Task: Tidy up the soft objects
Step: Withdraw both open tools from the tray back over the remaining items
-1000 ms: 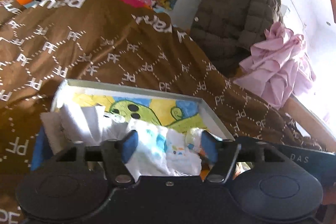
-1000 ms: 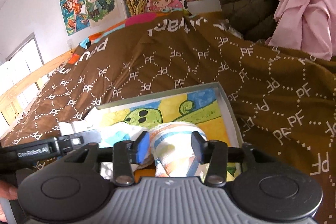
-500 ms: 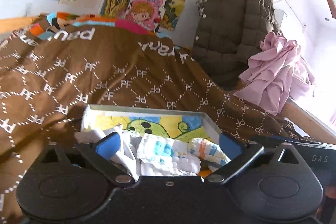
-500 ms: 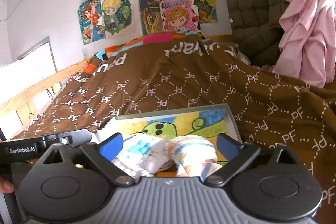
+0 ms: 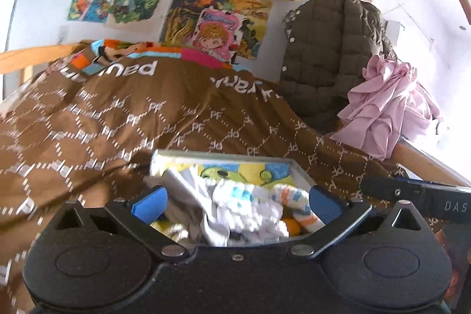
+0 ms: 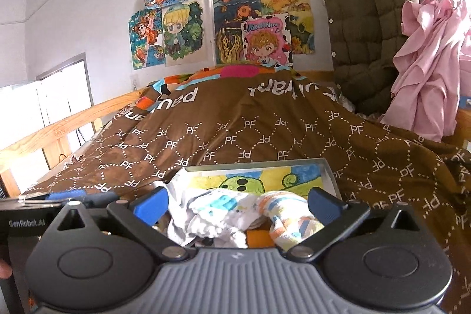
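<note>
Hanging wide open with nothing in them, the left gripper (image 5: 235,200) and right gripper (image 6: 237,200) are facing rolled socks (image 6: 290,215) lying in the tray (image 6: 328,171), low in the frame, so picking another soft thing probably comes next.

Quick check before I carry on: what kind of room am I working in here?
Most likely a child's bedroom: a bed under a brown PF-patterned quilt, hand-painted cartoon pictures taped on the white wall, and an olive quilted jacket hanging at the bed's end.
</note>
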The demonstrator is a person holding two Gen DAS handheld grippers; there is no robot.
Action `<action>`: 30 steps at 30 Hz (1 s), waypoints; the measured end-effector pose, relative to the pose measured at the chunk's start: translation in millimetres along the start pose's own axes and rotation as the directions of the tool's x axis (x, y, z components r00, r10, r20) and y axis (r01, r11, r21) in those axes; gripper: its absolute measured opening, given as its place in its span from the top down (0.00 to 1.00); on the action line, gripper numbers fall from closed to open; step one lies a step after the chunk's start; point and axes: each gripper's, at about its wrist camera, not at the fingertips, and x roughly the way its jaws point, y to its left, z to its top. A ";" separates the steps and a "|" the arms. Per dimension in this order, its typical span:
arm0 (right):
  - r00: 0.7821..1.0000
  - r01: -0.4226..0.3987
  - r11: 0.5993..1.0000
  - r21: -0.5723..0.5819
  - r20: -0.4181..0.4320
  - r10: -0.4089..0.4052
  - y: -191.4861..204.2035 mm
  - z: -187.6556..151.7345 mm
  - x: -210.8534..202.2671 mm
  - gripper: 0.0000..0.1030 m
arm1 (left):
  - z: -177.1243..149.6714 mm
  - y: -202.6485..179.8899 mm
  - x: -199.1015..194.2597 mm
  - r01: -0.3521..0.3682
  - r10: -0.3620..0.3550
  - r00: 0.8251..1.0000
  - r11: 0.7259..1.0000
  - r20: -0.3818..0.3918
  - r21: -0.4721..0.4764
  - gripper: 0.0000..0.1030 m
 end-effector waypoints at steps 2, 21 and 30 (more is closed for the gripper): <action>1.000 0.002 1.000 -0.006 0.000 -0.002 3.0 -3.4 -8.8 0.00 | -5.8 0.1 -11.4 -0.013 0.013 1.000 1.000 -0.006 -0.003 0.01; 0.997 0.077 0.997 -0.018 -0.026 -0.077 20.5 -79.2 -87.6 0.00 | -67.2 -13.3 -80.8 -0.112 0.113 0.990 0.994 -0.082 0.016 0.01; 0.994 0.066 0.998 -0.020 -0.082 -0.068 24.6 -105.2 -93.2 0.00 | -95.1 -15.3 -87.2 -0.133 0.138 0.976 0.990 -0.166 0.042 0.01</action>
